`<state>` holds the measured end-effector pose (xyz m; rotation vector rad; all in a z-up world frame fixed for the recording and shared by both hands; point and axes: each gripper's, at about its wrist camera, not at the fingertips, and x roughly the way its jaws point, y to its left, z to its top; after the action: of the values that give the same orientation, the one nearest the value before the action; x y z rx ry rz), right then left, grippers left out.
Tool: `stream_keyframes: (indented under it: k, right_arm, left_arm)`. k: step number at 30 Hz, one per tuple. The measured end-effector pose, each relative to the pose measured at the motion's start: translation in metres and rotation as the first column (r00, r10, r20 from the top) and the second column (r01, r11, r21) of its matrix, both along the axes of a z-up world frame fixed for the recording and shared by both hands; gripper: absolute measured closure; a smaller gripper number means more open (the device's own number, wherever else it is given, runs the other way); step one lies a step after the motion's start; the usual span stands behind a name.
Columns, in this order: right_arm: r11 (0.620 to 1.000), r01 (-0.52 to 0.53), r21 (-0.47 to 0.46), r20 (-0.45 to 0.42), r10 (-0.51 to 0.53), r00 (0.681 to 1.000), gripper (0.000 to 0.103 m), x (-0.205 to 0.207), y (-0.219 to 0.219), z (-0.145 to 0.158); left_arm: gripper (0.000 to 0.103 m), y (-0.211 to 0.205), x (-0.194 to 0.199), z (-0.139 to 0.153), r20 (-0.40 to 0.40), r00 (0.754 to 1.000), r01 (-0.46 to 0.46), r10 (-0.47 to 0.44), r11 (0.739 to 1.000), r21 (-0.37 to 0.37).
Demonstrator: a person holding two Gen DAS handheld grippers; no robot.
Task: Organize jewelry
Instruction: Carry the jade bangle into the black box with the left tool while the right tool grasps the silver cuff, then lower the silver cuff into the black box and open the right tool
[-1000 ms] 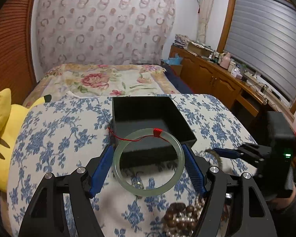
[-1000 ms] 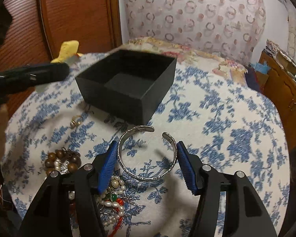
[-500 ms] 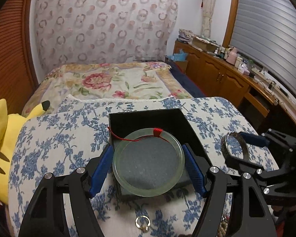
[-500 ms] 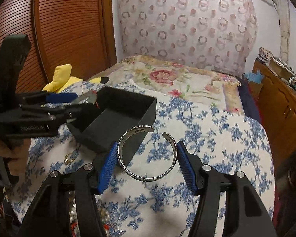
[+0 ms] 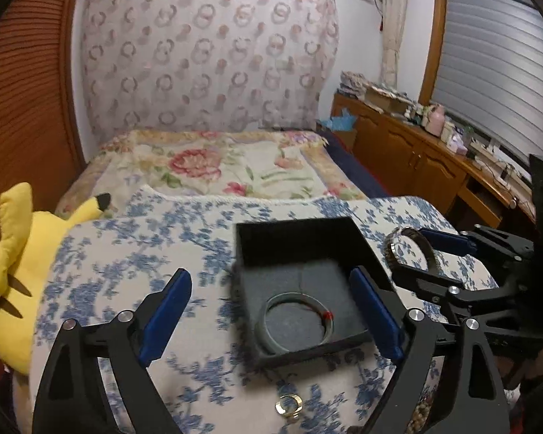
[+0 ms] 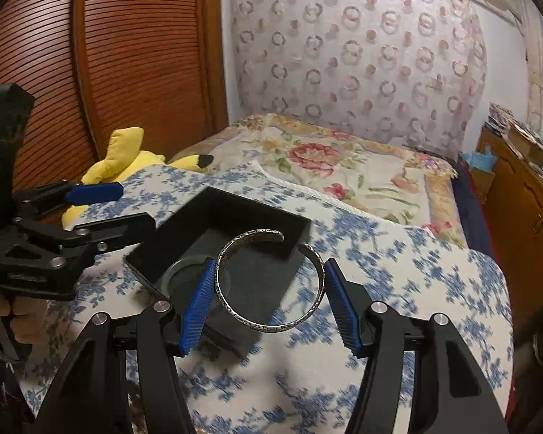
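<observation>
A pale green jade bangle (image 5: 296, 316) with a red thread lies flat inside the black open box (image 5: 300, 238), near its front wall. My left gripper (image 5: 269, 294) hovers over the box's front, its jaws opening wide with nothing between the pads. My right gripper (image 6: 268, 282) is shut on a silver cuff bracelet (image 6: 269, 323), held above the box's near corner (image 6: 235, 340). The cuff also shows at the right of the left wrist view, silver cuff (image 5: 392, 249). Part of the jade bangle (image 6: 179, 267) peeks out beside the right gripper's left pad.
A small gold ring (image 5: 289, 405) lies on the blue-flowered cloth (image 5: 134, 253) in front of the box. A yellow plush toy (image 5: 18, 253) sits at the table's left edge. Beads show at the bottom right (image 5: 416, 416). A bed and wooden cabinets stand beyond.
The left gripper let go of the jade bangle, which now lies in the box, and its jaws spread wide. The right gripper rose with the silver cuff and moved over the box.
</observation>
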<state>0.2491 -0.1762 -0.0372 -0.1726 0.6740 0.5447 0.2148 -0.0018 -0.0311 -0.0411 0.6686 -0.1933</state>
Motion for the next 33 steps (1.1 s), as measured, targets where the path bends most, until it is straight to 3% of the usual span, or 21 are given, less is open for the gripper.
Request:
stream_keyframes:
  k: [9,20,28,33]
  right_arm:
    - [0.996,-0.046,-0.073,-0.020,0.044,0.999,0.040,0.011,0.034,-0.019]
    - [0.994,-0.052,-0.100,-0.030,0.049,0.998,0.040,0.014,0.043,-0.027]
    - [0.997,-0.045,-0.066,-0.014,0.045,0.999,0.039,0.002,0.030,-0.017]
    - [0.999,-0.039,-0.018,0.006,0.039,0.999,0.039,-0.033,0.004,-0.005]
  left_arm:
    - [0.009,0.020,-0.033,-0.001,0.059,0.998,-0.036,0.033,0.998,0.057]
    - [0.009,0.038,-0.055,-0.020,0.015,0.999,-0.040,0.039,0.998,0.052]
    - [0.009,0.034,-0.070,-0.032,-0.027,0.999,-0.019,0.020,0.999,0.044]
    - [0.009,0.026,-0.090,-0.037,-0.041,0.999,0.018,-0.017,1.000,0.026]
